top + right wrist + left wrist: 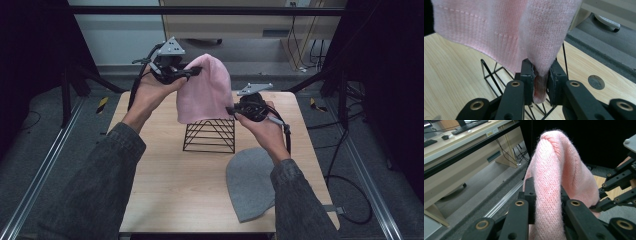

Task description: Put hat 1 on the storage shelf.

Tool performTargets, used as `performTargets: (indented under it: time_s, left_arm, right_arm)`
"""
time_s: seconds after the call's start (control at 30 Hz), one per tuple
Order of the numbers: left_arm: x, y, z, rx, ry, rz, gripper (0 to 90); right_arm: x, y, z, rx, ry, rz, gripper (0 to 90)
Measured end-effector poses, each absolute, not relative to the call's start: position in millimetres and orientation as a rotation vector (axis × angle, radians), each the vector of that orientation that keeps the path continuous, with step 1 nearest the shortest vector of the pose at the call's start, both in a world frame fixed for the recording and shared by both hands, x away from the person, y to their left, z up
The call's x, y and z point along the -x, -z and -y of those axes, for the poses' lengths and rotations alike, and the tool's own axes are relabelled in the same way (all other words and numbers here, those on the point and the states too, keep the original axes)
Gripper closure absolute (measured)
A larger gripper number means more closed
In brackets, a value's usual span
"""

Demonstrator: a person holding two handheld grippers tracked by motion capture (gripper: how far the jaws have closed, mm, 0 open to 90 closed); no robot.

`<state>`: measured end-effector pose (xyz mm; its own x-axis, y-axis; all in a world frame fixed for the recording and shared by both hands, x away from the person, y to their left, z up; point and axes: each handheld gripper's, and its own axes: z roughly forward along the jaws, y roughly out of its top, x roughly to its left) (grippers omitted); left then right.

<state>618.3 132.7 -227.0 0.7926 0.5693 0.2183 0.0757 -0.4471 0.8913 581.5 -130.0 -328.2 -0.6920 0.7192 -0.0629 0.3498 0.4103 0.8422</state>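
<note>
A pink knitted beanie [205,90] hangs in the air over a black wire stand [210,136] at the middle of the table. My left gripper [192,72] is shut on the beanie's upper left side; in the left gripper view the pink beanie [554,175] rises between the jaws of my left gripper [547,202]. My right gripper [231,110] is shut on the beanie's lower right hem. In the right gripper view the pink beanie [504,30] fold is pinched by my right gripper [540,82], above the wire stand [491,77].
A grey beanie [250,182] lies flat on the wooden table [165,180] at the front right, partly under the right forearm. Beyond the table are grey floor, metal rails and a desk. The right gripper [616,192] also shows at the right of the left gripper view.
</note>
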Motion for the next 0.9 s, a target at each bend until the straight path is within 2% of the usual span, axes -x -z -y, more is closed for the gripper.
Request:
performTargets:
  time_s: [0.9]
  left_arm:
    - [-599,262,-121,-2.028,-0.587,-0.489,77.5]
  right_arm:
    - [-565,376,133,-0.918,-1.122,-2.302,77.5]
